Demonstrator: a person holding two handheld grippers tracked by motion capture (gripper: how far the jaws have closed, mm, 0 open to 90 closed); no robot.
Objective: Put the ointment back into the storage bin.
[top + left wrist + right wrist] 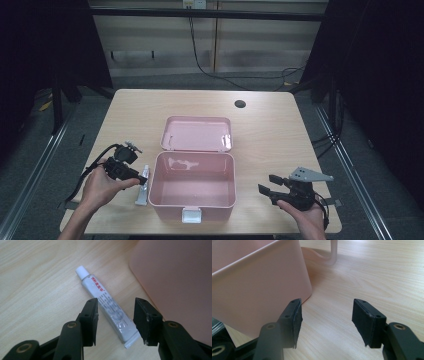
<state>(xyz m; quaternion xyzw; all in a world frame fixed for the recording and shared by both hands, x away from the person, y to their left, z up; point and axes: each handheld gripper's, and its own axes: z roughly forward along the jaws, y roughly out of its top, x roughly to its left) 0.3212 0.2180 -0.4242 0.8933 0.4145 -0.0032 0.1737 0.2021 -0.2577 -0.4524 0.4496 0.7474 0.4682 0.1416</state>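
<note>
A white tube [142,187] with red print and a white cap lies flat on the wooden table, just left of an open pink box [220,200]. My left gripper [142,176] hovers over it. In the left gripper view its jaws stand on either side of the tube's [107,305] crimped end, with gaps between pads and tube, beside the box wall [175,277]. My left gripper [116,303] is open. My right gripper [267,183] rests to the right of the box, open with nothing between its jaws. In the right gripper view the right gripper [327,308] faces bare table beside the box wall [257,277].
The box's lid [197,132] lies folded back flat behind it, and a white latch [191,215] hangs at its front. A round cable hole [240,104] sits at the far side of the table [280,135]. Dark floor and cables surround the table.
</note>
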